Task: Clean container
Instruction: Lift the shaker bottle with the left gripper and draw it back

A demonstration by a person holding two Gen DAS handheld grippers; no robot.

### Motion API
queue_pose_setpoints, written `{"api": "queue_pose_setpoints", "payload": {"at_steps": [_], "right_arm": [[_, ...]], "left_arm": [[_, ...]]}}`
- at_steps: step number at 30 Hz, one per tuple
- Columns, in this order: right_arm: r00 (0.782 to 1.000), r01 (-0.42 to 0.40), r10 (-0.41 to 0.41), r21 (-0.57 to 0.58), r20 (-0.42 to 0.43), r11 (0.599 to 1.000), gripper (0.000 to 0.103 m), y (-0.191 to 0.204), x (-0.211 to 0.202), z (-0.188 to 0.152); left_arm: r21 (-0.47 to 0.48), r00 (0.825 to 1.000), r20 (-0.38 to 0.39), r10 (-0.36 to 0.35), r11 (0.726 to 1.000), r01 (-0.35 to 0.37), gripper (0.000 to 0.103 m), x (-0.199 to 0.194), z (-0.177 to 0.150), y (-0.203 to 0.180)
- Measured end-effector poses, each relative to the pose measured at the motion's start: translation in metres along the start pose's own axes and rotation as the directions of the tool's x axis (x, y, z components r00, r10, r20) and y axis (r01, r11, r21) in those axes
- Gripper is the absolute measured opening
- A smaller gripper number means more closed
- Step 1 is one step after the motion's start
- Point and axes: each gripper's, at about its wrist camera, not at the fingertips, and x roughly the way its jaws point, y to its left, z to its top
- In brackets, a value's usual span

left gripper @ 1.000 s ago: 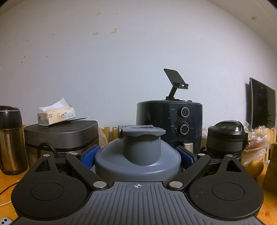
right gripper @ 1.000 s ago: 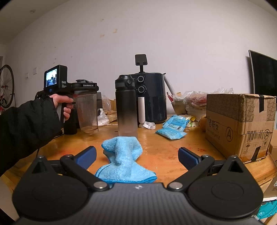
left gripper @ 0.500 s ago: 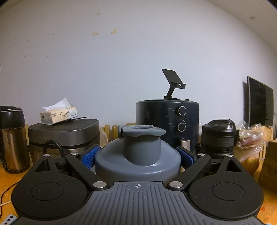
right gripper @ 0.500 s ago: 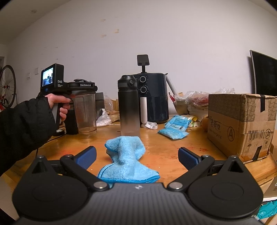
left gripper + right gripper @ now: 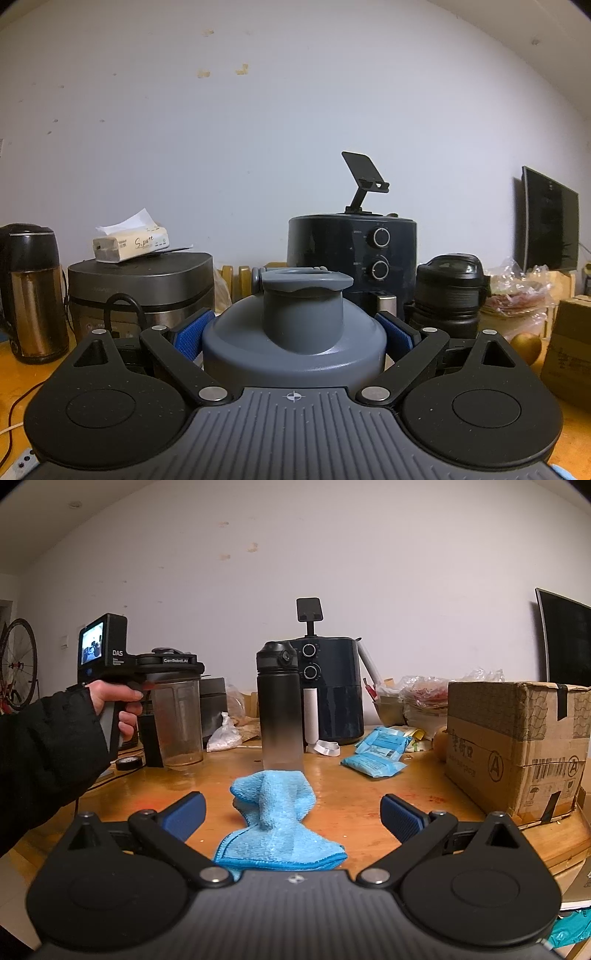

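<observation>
Fingers [image 5: 192, 334] of the left gripper [image 5: 293, 332] press their blue pads against both sides of the container's grey lid [image 5: 295, 328], pinching it just under the dome. In the right wrist view the same container [image 5: 177, 723], a clear tumbler, stands upright on the wooden surface [image 5: 354, 794] at the far left, held at its top by that gripper with a hand [image 5: 118, 705] on the grip.

The right gripper [image 5: 291, 812] has its fingers spread wide and holds nothing. The blue cloth [image 5: 275, 819] lies bunched on the surface directly ahead of it, between the two pads and a little beyond them, its long axis running straight away from the camera toward the dark bottle [image 5: 280, 709]. A cardboard box [image 5: 517, 746] sits well apart to the right.

The cloth is plainly the right hand's to take: it is near, centred, and lengthwise to the fingers, so closing across its narrow ridge should gather it. The container then lies to the left and farther back.
</observation>
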Motion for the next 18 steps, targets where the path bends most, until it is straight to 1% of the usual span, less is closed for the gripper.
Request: {"api": "queue_pose_setpoints", "payload": {"at_steps": [18], "right_arm": [[1.000,-0.011,0.011,-0.008,-0.003,1.000,0.103,0.003,-0.001,0.000]], "left_arm": [[-0.004,1.000,0.019,-0.012,1.000,0.012,0.094,-0.029,0.003,-0.003]]}}
